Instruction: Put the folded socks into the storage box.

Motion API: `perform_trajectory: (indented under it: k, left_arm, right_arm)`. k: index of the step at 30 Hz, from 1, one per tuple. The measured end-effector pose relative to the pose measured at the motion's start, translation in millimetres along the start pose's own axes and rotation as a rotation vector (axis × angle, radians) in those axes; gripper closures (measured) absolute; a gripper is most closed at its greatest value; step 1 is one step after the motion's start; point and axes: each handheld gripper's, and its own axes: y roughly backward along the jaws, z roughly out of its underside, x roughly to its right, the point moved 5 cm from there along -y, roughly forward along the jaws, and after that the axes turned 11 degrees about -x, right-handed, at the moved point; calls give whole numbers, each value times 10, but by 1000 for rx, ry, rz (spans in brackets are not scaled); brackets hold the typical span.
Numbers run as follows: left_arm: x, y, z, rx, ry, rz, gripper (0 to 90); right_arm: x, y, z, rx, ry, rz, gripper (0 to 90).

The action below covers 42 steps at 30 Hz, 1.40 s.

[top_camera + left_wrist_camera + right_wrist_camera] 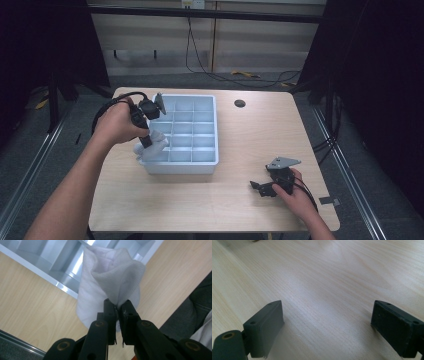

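While its jaws pinch a soft, ribbed white cloth, the left gripper hangs over the glossy pale-blue gridded tray at its 7 o'clock corner. At 4 o'clock on the wood-grain table, the right gripper rests with flat matte jaws spread.

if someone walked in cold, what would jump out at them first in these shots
Most striking is the bunched white cloth pinched in the left gripper, hanging at the near-left corner of the pale blue plastic divided tray, which sits left of centre on the light wooden table. Next, the right gripper rests at the table's near-right part, its jaws wide apart over bare wood.
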Motion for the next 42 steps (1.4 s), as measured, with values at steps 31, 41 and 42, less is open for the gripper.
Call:
perform_trajectory:
  k: [31,41,42]
  left_arm:
    - [-8,-488,-264,-69,-15,-25,838]
    - [-27,-569,-279,-84,-7,-28,836]
    - [-31,-584,-281,-82,-7,-26,836]
  right_arm:
    - [-1,2,2,-3,0,-2,100]
    - [-1,1,2,-3,0,-1,100]
    - [-1,1,2,-2,0,-1,100]
